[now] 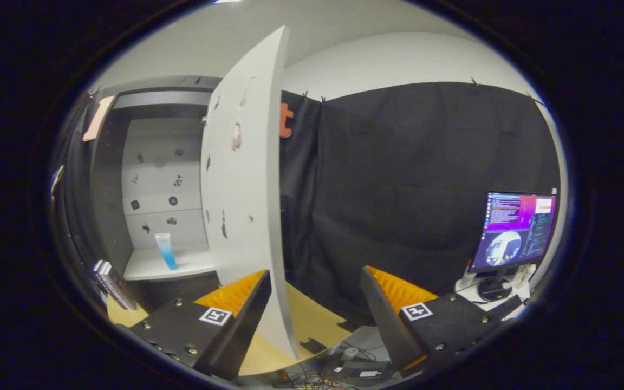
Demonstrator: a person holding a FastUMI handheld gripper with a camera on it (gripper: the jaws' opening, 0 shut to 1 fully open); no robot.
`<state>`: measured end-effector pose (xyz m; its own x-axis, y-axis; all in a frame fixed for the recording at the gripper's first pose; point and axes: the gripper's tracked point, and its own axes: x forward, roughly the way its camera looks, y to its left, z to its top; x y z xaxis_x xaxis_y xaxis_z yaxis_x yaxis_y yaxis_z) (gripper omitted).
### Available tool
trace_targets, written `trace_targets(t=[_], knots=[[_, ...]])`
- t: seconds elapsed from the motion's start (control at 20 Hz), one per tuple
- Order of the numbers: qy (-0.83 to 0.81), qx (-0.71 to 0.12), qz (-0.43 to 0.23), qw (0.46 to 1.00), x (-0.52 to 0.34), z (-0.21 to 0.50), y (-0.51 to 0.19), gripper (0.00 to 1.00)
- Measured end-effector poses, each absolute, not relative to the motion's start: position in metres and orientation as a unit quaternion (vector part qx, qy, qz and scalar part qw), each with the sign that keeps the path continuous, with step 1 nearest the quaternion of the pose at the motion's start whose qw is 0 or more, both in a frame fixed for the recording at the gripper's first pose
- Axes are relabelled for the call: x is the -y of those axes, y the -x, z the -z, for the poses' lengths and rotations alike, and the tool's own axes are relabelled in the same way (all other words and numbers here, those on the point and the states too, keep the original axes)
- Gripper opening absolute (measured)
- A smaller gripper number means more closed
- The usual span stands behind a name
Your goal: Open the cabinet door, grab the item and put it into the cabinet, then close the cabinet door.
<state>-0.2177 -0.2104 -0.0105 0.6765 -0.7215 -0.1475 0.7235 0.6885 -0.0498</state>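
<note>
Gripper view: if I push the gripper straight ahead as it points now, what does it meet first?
Likely the black cloth wall, dead ahead beyond the open jaws of the gripper. The open cabinet door stands edge-on just by the left finger and could graze it; depth is unclear.

A black cloth wall (pixel 426 179) hangs beneath pale painted wall. Right of it, a lit monitor (pixel 515 230) stands on a white stand; below it, a light wooden desk (pixel 312 319).

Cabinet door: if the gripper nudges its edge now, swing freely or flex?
The cabinet door looks like a thin flat rigid panel, so flexing seems unlikely. It stands wide open with its free edge between the open gripper's fingers; a sideways push should probably swing it. The upright tube inside might tip if it slams.
</note>
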Motion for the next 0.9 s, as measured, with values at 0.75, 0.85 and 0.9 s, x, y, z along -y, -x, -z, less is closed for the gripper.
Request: trace_targets(t=[0.75, 0.85, 0.9], knots=[[-0.019, -0.066, 0.378, 0.923, 0.261, -0.003, 0.172, 0.94], [-0.017, -0.070, 0.360, 0.930, 0.257, -0.002, 0.167, 0.93], [-0.013, -0.070, 0.353, 0.933, 0.254, -0.003, 0.167, 0.93]])
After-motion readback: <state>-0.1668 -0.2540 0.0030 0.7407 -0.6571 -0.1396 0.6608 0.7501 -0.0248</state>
